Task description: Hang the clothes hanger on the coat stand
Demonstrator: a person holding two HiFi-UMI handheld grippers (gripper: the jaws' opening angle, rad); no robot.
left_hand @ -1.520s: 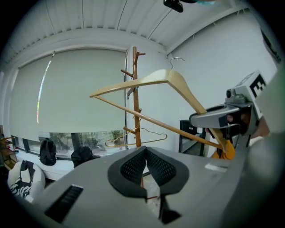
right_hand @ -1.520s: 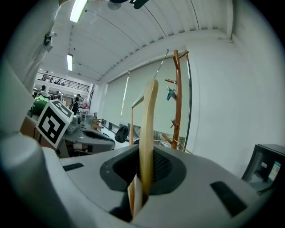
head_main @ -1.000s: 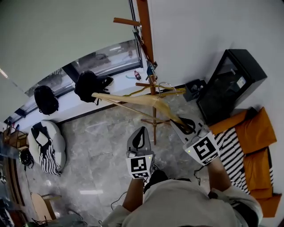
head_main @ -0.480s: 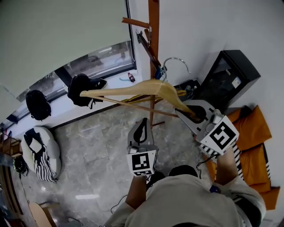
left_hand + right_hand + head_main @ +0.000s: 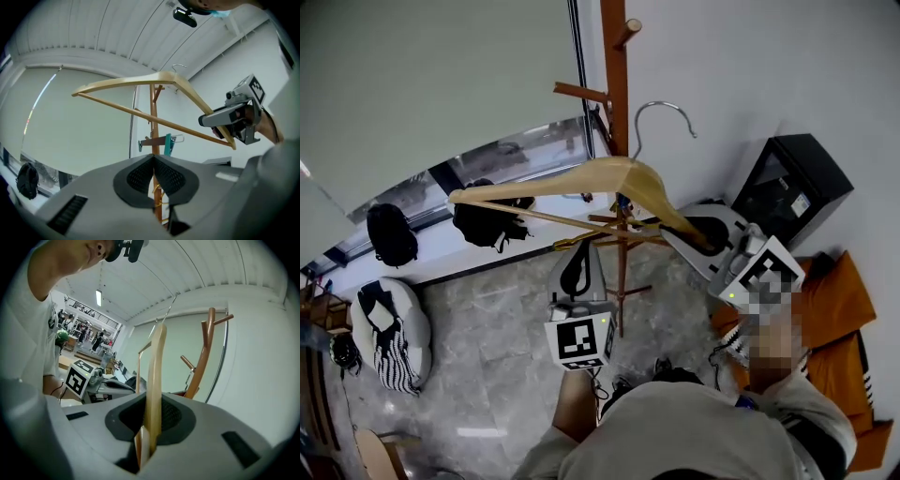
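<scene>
A wooden clothes hanger (image 5: 581, 178) with a metal hook (image 5: 661, 112) is held up in front of the wooden coat stand (image 5: 616, 84). Its hook hangs free just right of the pole, below the top peg (image 5: 628, 33). My right gripper (image 5: 689, 236) is shut on the hanger's right end; in the right gripper view the hanger arm (image 5: 154, 376) runs up from between the jaws (image 5: 152, 420), with the stand (image 5: 204, 357) behind it. My left gripper (image 5: 578, 253) is below the hanger, shut and holding nothing (image 5: 153, 161). The left gripper view shows the hanger (image 5: 159, 79) overhead.
A black cabinet (image 5: 787, 187) stands against the wall at right, with orange cushions (image 5: 844, 300) beside it. Black backpacks (image 5: 487, 220) sit on the window ledge, and a striped beanbag (image 5: 389, 333) lies on the floor at left. A teal clip (image 5: 168, 143) hangs on a lower peg.
Both grippers have risen. The hanger has gone up with the right gripper, and its hook now sits beside the stand's upper pegs instead of low by the pole.
</scene>
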